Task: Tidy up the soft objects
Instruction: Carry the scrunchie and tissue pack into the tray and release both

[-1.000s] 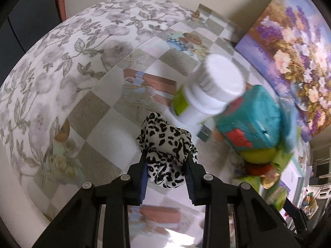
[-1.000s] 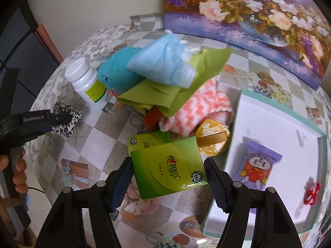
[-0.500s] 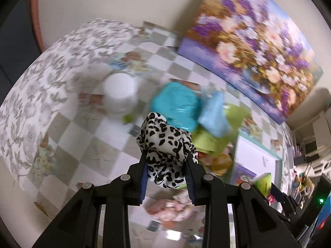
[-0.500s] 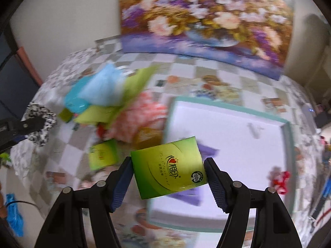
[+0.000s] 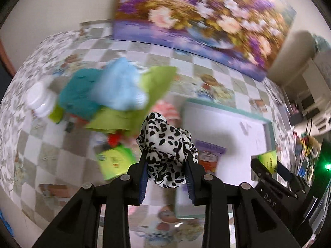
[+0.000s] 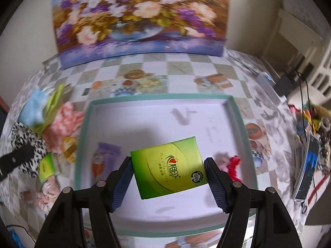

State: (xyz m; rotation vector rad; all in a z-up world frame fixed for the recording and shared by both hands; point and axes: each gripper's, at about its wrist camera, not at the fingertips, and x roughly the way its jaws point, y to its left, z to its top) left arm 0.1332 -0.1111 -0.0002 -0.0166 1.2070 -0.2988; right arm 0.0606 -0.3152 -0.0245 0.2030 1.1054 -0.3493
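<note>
Carrying step, by the look of it — both soft things lifted and on the way to the tray [image 6: 82,136].

Right gripper [image 6: 168,178]: pinching the green tissue pack [image 6: 168,170] by its two short ends, pads pressed flat on it. Pack hung in the air over the tray, above the near half, not touching the white floor. Tilted down steeply at the tray, a little rolled, so the pack sat crooked.

Left gripper [image 5: 166,173]: squeezed on the spotted scrunchie [image 5: 165,146], soft cloth bulging out above the pads. Hung over the left edge of the tray, half over the tablecloth [image 5: 62,155]. Also tipped down steeply.

Already lying in the tray: a purple snack packet [image 6: 103,159] at the left side and a small red and pink thing [image 6: 232,165] at the right side.

Left of the tray, not yet sorted — a heap of blue, teal, green and pink soft things [image 5: 115,91], a second green pack [image 5: 114,161] and a white bottle [image 5: 40,101].

Next, probably: lower the pack onto a bare spot in the tray between the packet and the red thing, then let go. Bring the scrunchie further over the tray first. Too blurry to tell much more.
</note>
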